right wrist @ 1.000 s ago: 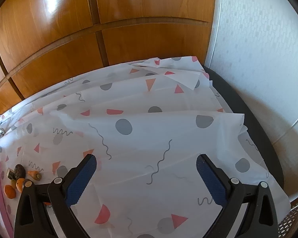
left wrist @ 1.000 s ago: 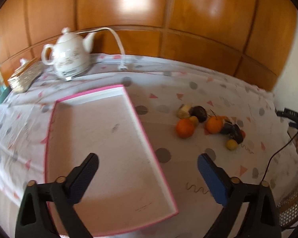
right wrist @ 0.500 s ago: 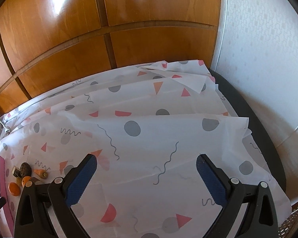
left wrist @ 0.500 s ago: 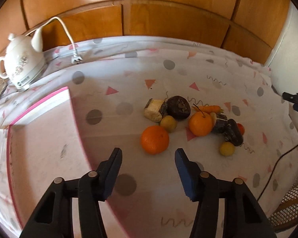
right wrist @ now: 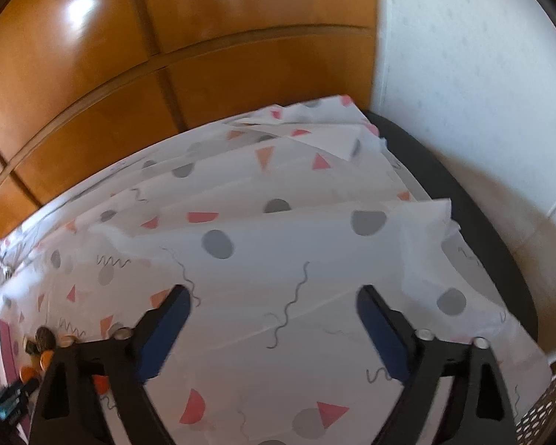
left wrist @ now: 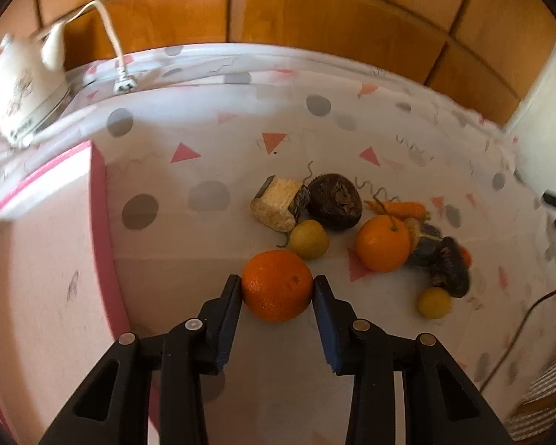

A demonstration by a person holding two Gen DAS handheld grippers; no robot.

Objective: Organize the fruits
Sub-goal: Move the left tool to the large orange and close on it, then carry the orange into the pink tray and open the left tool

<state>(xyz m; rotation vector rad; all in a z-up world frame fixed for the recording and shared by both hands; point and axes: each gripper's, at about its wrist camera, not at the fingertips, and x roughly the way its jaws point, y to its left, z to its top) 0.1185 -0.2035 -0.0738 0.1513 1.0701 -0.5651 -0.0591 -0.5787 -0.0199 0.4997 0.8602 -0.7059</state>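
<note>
A pile of fruit lies on the patterned tablecloth in the left wrist view. The nearest orange sits between the pads of my left gripper; its jaws are closing and both pads touch the orange's sides. Behind it lie a yellow fruit, a second orange, a dark round fruit, a pale cut piece, a carrot and a small yellow fruit. My right gripper hangs over bare cloth, jaws closing a little, nothing between them.
A pink-rimmed white tray lies left of the fruit. A white kettle with its cord and plug stands at the back left. Wood panelling lines the back. The table's dark edge shows at the right, by a white wall.
My left gripper swung right from over the tray to the fruit, sank, and its jaws narrowed around the nearest orange. The right gripper stayed in place; its jaws came in slightly.
</note>
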